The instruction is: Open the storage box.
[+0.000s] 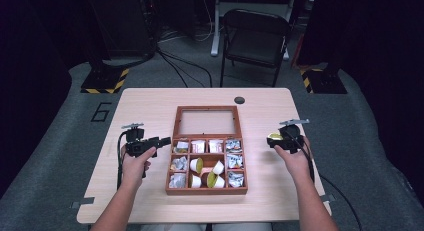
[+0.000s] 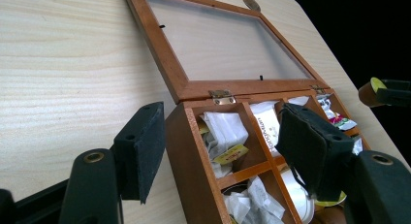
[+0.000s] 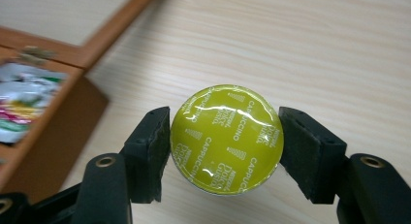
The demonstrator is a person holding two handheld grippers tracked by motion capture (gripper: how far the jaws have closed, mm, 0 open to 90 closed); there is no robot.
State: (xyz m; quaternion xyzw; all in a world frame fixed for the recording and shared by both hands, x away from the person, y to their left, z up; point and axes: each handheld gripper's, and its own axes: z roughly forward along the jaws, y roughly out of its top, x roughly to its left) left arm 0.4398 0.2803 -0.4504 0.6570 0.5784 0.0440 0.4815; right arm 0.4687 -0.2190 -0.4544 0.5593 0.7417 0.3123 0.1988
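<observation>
A wooden box [image 1: 206, 191] stands mid-table, its glass lid [image 1: 206, 122] folded flat behind it. Its compartments hold tea sachets [image 1: 198, 146] and coffee capsules [image 1: 196, 165]. To the right of the box, above the table, my right gripper [image 1: 273, 139] is shut on a capsule [image 3: 227, 139] with a yellow-green foil top; both pads [image 3: 151, 151] touch its rim. My left gripper [image 1: 167, 140] hovers at the box's left wall [image 2: 194, 161] near the hinge, pointing right. It is open, with nothing pressed between its pads [image 2: 145, 146].
The pale wooden table [image 1: 140, 106] has a black round grommet [image 1: 239, 100] behind the lid. Bare tabletop lies on both sides of the box. A folding chair [image 1: 255, 38] and floor cables [image 1: 185, 66] are beyond the far edge.
</observation>
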